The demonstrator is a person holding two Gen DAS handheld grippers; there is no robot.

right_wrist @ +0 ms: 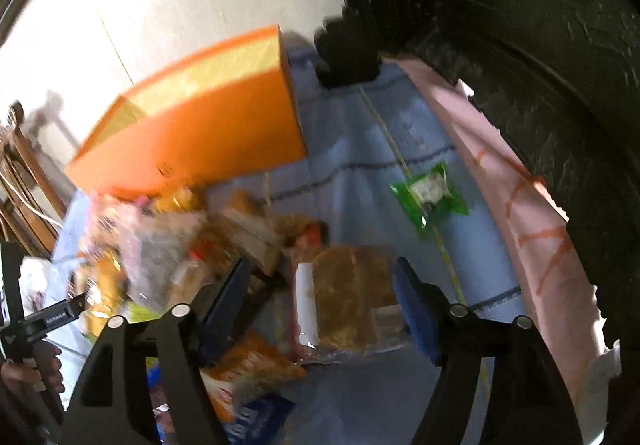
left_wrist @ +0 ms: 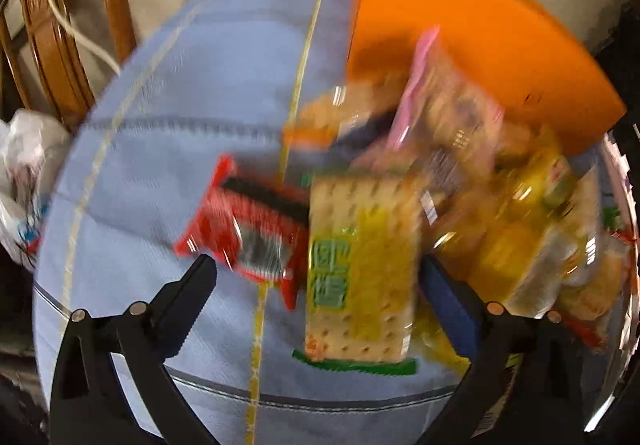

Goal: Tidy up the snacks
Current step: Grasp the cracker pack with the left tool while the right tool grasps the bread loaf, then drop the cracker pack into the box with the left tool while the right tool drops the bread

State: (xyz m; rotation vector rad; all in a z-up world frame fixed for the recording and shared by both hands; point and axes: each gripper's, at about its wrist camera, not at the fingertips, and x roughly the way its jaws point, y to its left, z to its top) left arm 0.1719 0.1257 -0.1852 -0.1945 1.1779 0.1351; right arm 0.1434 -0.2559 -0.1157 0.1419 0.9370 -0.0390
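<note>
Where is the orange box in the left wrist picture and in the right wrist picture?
Left wrist view: orange box at upper right, behind the snack pile.
Right wrist view: orange box at left of centre, above the snack pile.
Shared landmark: the blue cloth with a yellow stripe.

A round table (left_wrist: 168, 125) covered by a pale blue cloth (right_wrist: 360, 149) with yellow lines carried everything. On the cloth stood an orange box (left_wrist: 460, 29), with a blurred heap of snack packets (left_wrist: 480, 181) against it. A red packet (left_wrist: 244, 233) and a yellow cracker packet (left_wrist: 360, 277) lay beside the heap, and a small green packet (right_wrist: 430, 195) lay well apart.
</note>
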